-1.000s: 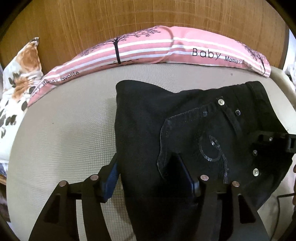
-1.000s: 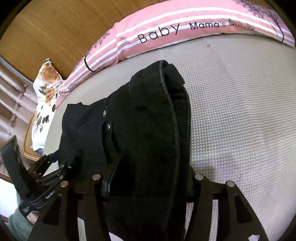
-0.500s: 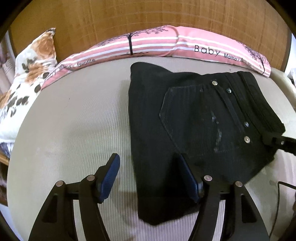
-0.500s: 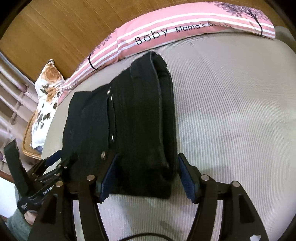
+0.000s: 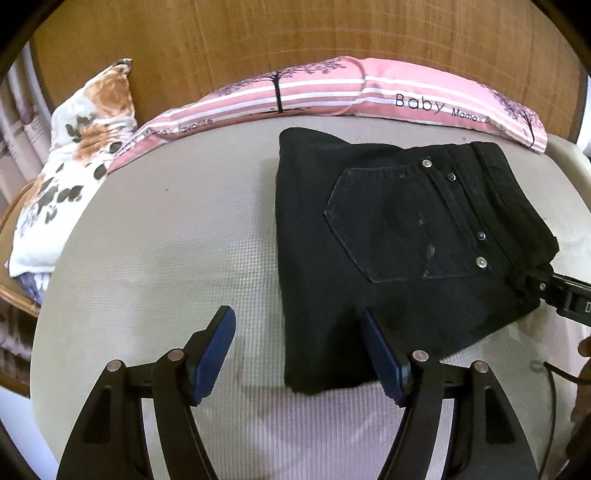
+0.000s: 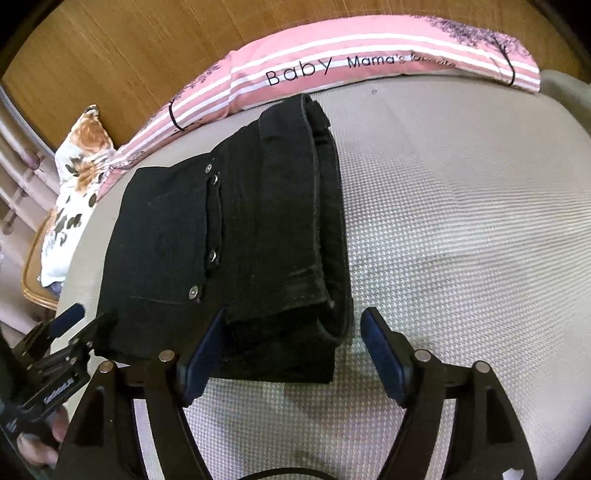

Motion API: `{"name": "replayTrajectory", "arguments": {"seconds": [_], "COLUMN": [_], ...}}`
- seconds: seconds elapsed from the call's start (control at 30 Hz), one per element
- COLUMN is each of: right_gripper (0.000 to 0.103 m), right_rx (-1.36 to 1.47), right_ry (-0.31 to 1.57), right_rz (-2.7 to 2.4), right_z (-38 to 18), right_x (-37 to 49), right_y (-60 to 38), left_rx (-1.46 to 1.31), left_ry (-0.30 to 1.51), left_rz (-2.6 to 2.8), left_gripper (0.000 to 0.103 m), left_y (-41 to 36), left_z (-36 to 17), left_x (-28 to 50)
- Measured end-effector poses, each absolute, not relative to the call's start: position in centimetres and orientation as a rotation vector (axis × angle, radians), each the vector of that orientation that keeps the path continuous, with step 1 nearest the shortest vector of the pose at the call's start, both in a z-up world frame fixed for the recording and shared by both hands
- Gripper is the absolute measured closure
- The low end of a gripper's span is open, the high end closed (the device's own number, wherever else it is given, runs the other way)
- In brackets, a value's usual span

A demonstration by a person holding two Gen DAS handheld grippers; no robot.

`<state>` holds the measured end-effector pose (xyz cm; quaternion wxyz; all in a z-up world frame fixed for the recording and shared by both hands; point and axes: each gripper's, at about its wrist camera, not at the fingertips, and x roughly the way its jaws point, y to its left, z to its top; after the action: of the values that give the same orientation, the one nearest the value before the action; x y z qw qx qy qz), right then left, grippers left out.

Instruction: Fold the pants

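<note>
The black pants (image 5: 399, 243) lie folded into a compact stack on the beige mattress (image 5: 155, 258), back pocket and rivets facing up. In the right wrist view the pants (image 6: 240, 236) show their thick waistband edge. My left gripper (image 5: 297, 349) is open and empty, at the stack's near left corner, with its right finger over the fabric edge. My right gripper (image 6: 291, 345) is open and empty, its jaws either side of the stack's near right corner. Each gripper shows at the edge of the other's view.
A long pink striped pillow (image 5: 351, 92) lies along the wooden headboard (image 5: 295, 33). A floral pillow (image 5: 74, 155) sits at the left edge of the bed. A black cable (image 5: 550, 373) trails at the right.
Both grippers have let go of the pants and drawn back. The stack has dropped flat onto the mattress and now lies farther from both cameras.
</note>
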<state>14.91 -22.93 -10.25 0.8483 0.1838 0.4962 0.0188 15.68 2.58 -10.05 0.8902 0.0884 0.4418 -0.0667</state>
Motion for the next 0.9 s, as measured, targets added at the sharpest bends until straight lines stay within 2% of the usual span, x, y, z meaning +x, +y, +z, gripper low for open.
{"name": "replayTrajectory", "arguments": {"seconds": [0.1, 0.63, 0.9], "right_gripper": [0.030, 0.008, 0.007], "right_rx": [0.317, 0.176, 0.141], "right_ry": [1.027, 0.890, 0.866], "right_rz": [0.023, -0.050, -0.085], "right_z": [-9.2, -4.9, -4.6], "right_x": [14.1, 8.0, 6.7], "right_y": [-21.9, -17.9, -17.6], "left_rx": [0.178, 0.157, 0.153], "left_ry": [0.909, 0.886, 0.883], "left_rz": [-0.122, -0.095, -0.062], "left_gripper": [0.032, 0.032, 0.032], "left_y": [2.6, 1.8, 1.9], "left_z": [-9.6, -8.9, -9.1], "left_x": [14.7, 9.8, 8.6]}}
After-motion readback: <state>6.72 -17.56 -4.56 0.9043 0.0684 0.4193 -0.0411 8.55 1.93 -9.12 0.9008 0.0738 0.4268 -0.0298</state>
